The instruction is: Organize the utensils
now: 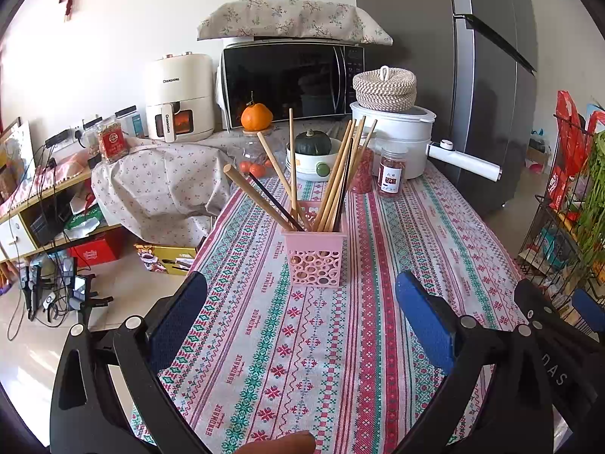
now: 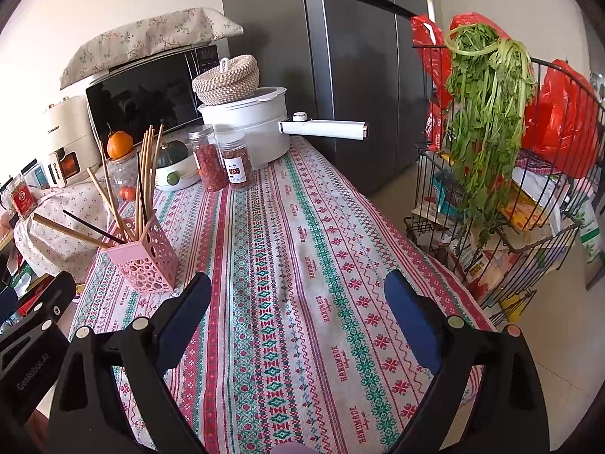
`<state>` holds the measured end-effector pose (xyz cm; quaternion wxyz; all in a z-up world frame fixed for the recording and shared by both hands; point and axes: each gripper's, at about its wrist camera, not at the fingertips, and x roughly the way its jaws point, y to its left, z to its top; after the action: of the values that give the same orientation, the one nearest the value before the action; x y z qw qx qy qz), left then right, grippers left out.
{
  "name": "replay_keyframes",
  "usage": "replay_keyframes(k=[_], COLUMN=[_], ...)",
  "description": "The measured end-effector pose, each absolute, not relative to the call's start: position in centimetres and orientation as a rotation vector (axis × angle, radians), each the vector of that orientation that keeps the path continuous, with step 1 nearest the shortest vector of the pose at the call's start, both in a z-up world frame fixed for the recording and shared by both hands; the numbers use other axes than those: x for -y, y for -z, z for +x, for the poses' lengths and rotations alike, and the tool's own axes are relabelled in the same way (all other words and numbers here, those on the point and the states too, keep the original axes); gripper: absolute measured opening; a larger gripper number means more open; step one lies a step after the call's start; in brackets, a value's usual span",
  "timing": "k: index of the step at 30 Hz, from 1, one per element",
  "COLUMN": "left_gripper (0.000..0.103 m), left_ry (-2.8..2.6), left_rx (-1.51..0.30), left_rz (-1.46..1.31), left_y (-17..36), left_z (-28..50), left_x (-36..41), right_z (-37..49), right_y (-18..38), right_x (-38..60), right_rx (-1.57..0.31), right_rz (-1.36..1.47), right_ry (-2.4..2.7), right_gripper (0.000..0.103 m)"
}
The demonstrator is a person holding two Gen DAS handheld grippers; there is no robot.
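Observation:
A pink perforated utensil holder [image 1: 315,259] stands upright on the patterned tablecloth [image 1: 264,340], filled with several wooden chopsticks [image 1: 336,178] and dark ones that lean outward. My left gripper [image 1: 302,299] is open just in front of the holder, nothing between its blue pads. In the right wrist view the same holder [image 2: 145,257] sits to the left, chopsticks [image 2: 145,174] fanning up. My right gripper [image 2: 298,291] is open over bare tablecloth [image 2: 302,265], to the right of the holder and holding nothing.
At the table's far end stand two red-filled jars [image 1: 391,170], a white pot with a long handle [image 2: 264,128], a bowl with a green squash [image 1: 314,155] and a microwave [image 1: 291,79]. A wire rack with greens [image 2: 487,143] stands off the right edge.

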<state>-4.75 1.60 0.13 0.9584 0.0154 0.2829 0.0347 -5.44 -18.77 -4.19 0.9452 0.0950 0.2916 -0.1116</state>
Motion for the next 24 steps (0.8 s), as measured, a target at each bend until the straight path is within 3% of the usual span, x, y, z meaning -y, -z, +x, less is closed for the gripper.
replay_keyframes(k=[24], left_gripper=[0.096], left_ry=[-0.071], left_rx=[-0.582], left_rz=[0.038], left_y=[0.05], left_z=[-4.59], left_x=[-1.86], right_z=[-5.30], right_y=[4.44], right_x=[18.90], right_rx=[-0.603], right_rz=[0.193], right_ry=[0.226], right_gripper=[0.090])
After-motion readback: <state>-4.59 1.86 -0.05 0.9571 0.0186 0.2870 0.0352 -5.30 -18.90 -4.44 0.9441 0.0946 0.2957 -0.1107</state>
